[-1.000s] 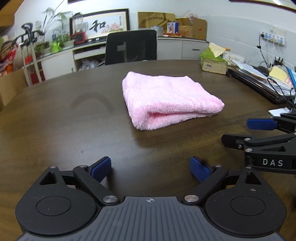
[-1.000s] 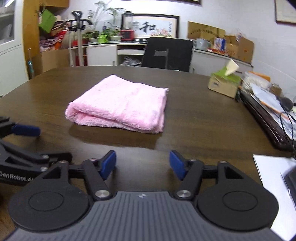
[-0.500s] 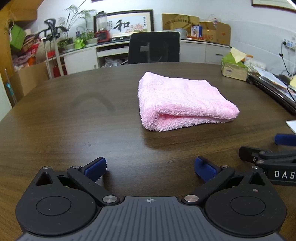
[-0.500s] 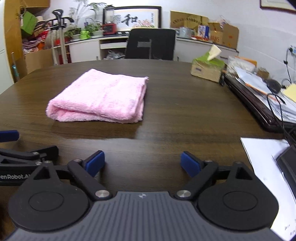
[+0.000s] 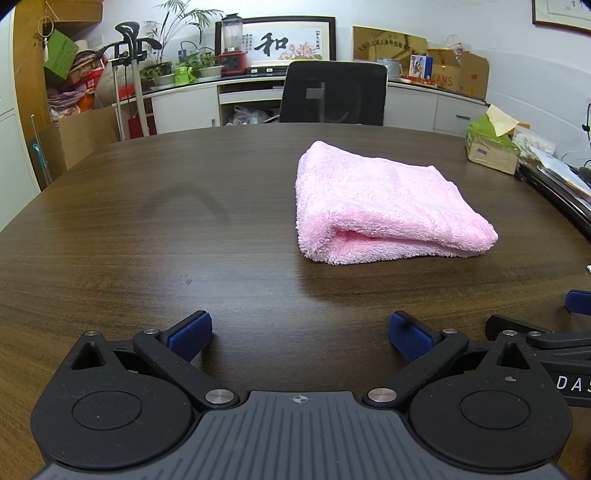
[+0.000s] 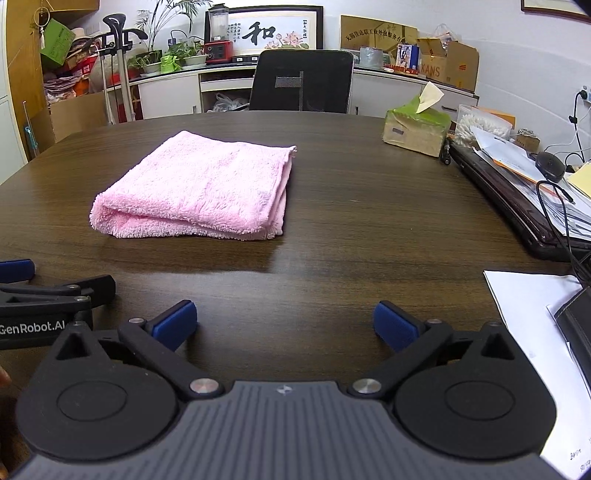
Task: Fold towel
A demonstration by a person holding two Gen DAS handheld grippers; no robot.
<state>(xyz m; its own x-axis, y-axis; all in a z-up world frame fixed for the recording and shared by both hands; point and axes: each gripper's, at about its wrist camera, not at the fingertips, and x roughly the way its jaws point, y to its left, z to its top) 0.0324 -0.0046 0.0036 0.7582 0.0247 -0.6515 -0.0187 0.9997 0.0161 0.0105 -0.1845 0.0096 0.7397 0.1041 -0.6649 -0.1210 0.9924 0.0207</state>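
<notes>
1 fluffy pink towel [image 5: 384, 206], folded into a thick rectangle w/ stacked layers showing at the near edge, lies flat on the dark brown wood-grain table [image 5: 155, 236], well apart from both tools. From the left wrist view it sits ahead and to the right; from the right wrist view, ahead and to the left [image 6: 199, 192].

2 black grippers w/ blue finger pads. Left gripper [image 5: 300, 334]: jaws spread wide, nothing between them, just bare tabletop. Right gripper [image 6: 284, 325]: same, jaws wide apart, holding nothing. Each shows at the edge of the other's view; the left one's side reads "GenRobot.AI", the right one's "DAS" (rest cut off).

1 black mesh-back office chair [image 6: 301, 81] at the far side of the table. 1 green-topped tissue box [image 6: 415, 127] w/ a tissue sticking up out of it, on the table's right side. Beside it 1 clear plastic tub [image 6: 480, 125] full of what look like cotton swabs. 1 dark laptop [image 6: 509, 206] w/ loose papers piled on it. 1 white sheet of paper [image 6: 532, 314] near the right gripper.

On the back counter: 1 framed calligraphy picture [image 6: 273, 31] w/ the character "和", 1 red-based blender [image 6: 218, 40], several potted plants, 1 brown cardboard box [image 6: 448, 64] printed "KANS"
</notes>
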